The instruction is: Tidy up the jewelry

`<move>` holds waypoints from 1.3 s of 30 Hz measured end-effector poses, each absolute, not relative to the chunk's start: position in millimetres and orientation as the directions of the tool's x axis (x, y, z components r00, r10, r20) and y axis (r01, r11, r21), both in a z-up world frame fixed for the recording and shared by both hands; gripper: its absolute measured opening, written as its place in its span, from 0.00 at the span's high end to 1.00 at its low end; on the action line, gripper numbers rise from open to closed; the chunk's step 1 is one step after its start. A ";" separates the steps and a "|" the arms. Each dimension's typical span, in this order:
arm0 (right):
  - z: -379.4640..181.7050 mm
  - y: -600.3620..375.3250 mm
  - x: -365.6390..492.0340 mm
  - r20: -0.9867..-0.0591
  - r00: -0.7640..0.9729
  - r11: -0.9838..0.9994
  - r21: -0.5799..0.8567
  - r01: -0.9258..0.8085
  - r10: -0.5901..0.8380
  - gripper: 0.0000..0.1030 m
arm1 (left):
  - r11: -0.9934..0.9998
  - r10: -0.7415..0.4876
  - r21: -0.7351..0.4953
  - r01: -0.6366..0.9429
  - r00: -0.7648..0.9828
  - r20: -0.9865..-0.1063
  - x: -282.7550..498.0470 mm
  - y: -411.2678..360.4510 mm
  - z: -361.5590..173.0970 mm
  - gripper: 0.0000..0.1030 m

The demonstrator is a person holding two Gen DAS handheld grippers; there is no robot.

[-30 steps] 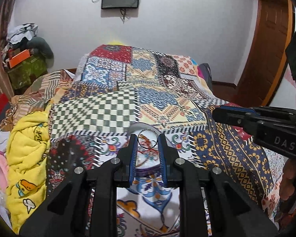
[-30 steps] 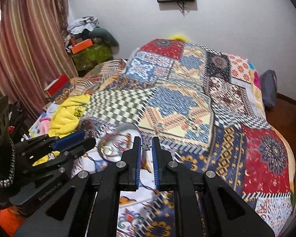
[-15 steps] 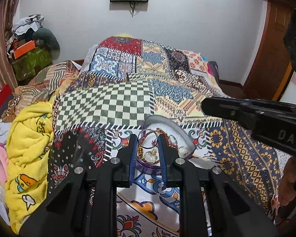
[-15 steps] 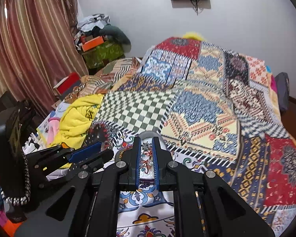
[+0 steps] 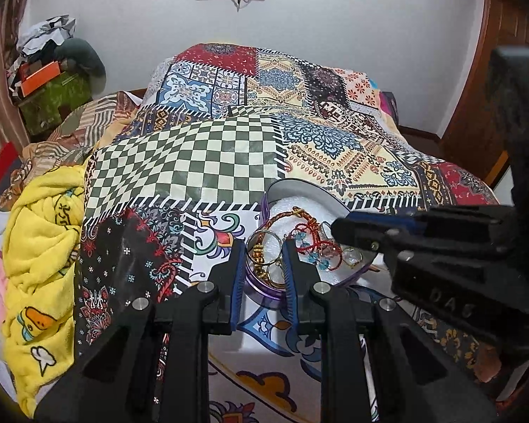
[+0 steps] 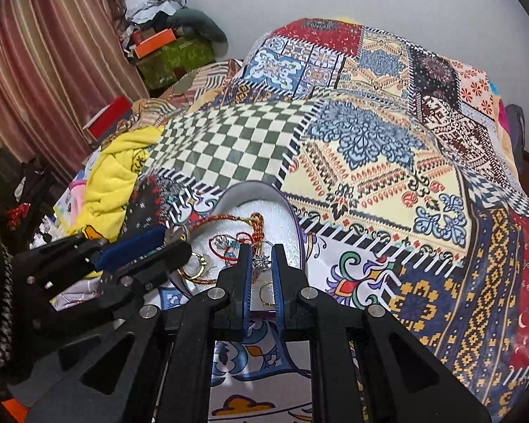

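Right gripper (image 6: 261,264) pinches a small silver star charm (image 6: 262,263) just above the purple jewelry tin (image 6: 296,225), while left gripper (image 5: 263,257), jaws part open and empty, straddles the tin's near rim on the patchwork bedspread (image 6: 370,162).

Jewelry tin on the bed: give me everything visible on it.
The tin is round and shallow, with a purple wall and white padded lining, open on the patterned bedspread. It holds gold rings, a red cord bracelet and blue-beaded pieces. The left tongs straddle its near rim; the right tongs pinch a small silver star piece over it.
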State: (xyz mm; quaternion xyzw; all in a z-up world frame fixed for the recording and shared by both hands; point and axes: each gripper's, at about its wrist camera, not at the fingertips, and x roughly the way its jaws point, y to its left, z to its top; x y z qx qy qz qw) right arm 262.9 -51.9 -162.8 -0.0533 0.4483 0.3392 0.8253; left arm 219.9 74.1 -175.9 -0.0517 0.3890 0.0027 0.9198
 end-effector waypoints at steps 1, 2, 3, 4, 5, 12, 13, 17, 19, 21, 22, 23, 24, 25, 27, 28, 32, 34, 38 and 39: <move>-163.7 -51.9 262.6 -0.776 0.366 0.763 0.217 -0.609 0.513 0.90 | 0.994 -0.037 -0.099 -0.049 0.697 -0.716 220.4 75.0 -176.3 0.81; -164.3 -51.7 262.4 -0.774 0.368 0.762 0.217 -0.610 0.515 0.90 | 0.993 -0.039 -0.104 -0.051 0.695 -0.718 220.9 75.8 -176.8 0.81; -163.9 -52.1 262.6 -0.774 0.369 0.762 0.215 -0.611 0.514 0.90 | 0.993 -0.040 -0.106 -0.053 0.694 -0.719 221.8 76.4 -177.0 0.81; -163.7 -52.1 262.7 -0.775 0.369 0.762 0.213 -0.612 0.513 0.90 | 0.992 -0.043 -0.111 -0.054 0.691 -0.721 222.3 76.8 -177.9 0.81; -163.9 -51.9 262.7 -0.775 0.370 0.762 0.210 -0.613 0.512 0.90 | 0.992 -0.046 -0.114 -0.053 0.689 -0.723 222.7 77.2 -178.4 0.81; -162.0 -51.3 260.7 -0.787 0.358 0.758 0.202 -0.620 0.502 0.88 | 0.994 -0.048 -0.099 -0.036 0.683 -0.729 220.0 73.8 -175.9 0.81; -161.1 -51.9 259.9 -0.787 0.357 0.757 0.203 -0.620 0.503 0.87 | 0.995 -0.047 -0.097 -0.034 0.683 -0.729 218.8 73.3 -175.2 0.81; -151.7 -56.6 256.1 -0.773 0.374 0.761 0.207 -0.615 0.513 0.75 | 0.995 -0.042 -0.090 -0.034 0.687 -0.726 211.9 73.2 -168.4 0.76; -144.6 -58.8 253.6 -0.763 0.383 0.760 0.209 -0.616 0.520 0.75 | 0.996 -0.039 -0.087 -0.035 0.692 -0.721 208.0 73.5 -164.0 0.75; -134.7 -62.3 249.5 -0.750 0.399 0.760 0.208 -0.616 0.528 0.75 | 0.996 -0.034 -0.085 -0.037 0.703 -0.711 201.9 74.6 -155.4 0.75; -129.1 -64.5 247.3 -0.741 0.408 0.760 0.207 -0.616 0.533 0.75 | 0.996 -0.033 -0.085 -0.039 0.707 -0.707 200.1 74.5 -152.1 0.75; -123.2 -67.0 244.9 -0.733 0.418 0.761 0.207 -0.615 0.537 0.75 | 0.996 -0.028 -0.083 -0.042 0.716 -0.697 195.8 75.2 -145.3 0.75; -114.7 -70.8 241.1 -0.719 0.431 0.761 0.209 -0.615 0.546 0.75 | 0.996 -0.025 -0.082 -0.044 0.722 -0.691 194.2 75.4 -141.1 0.75; -108.5 -73.5 238.1 -0.708 0.441 0.761 0.209 -0.614 0.551 0.75 | 0.996 -0.022 -0.082 -0.046 0.731 -0.682 190.7 75.9 -134.9 0.75; -92.2 -79.4 231.1 -0.682 0.468 0.762 0.208 -0.613 0.562 0.75 | 0.995 -0.016 -0.085 -0.053 0.757 -0.654 181.4 77.0 -117.6 0.75; -83.2 -83.6 226.4 -0.666 0.485 0.763 0.204 -0.613 0.567 0.75 | 0.995 -0.014 -0.088 -0.054 0.769 -0.639 176.8 77.0 -109.0 0.75; -43.2 -98.1 201.9 -0.587 0.558 0.768 0.184 -0.613 0.586 0.75 | 0.993 -0.011 -0.100 -0.055 0.826 -0.564 155.1 73.9 -71.8 0.75; -25.9 -104.7 189.5 -0.544 0.591 0.769 0.173 -0.615 0.595 0.75 | 0.993 -0.011 -0.106 -0.051 0.855 -0.519 142.3 71.5 -52.0 0.75; 9.6 -119.0 153.9 -0.439 0.670 0.781 0.136 -0.609 0.599 0.75 | 0.993 -0.017 -0.117 -0.033 0.914 -0.406 106.7 63.8 -8.7 0.75; 14.7 -121.6 147.1 -0.419 0.682 0.783 0.131 -0.608 0.600 0.75 | 0.993 -0.019 -0.118 -0.029 0.923 -0.385 99.9 62.0 -1.8 0.75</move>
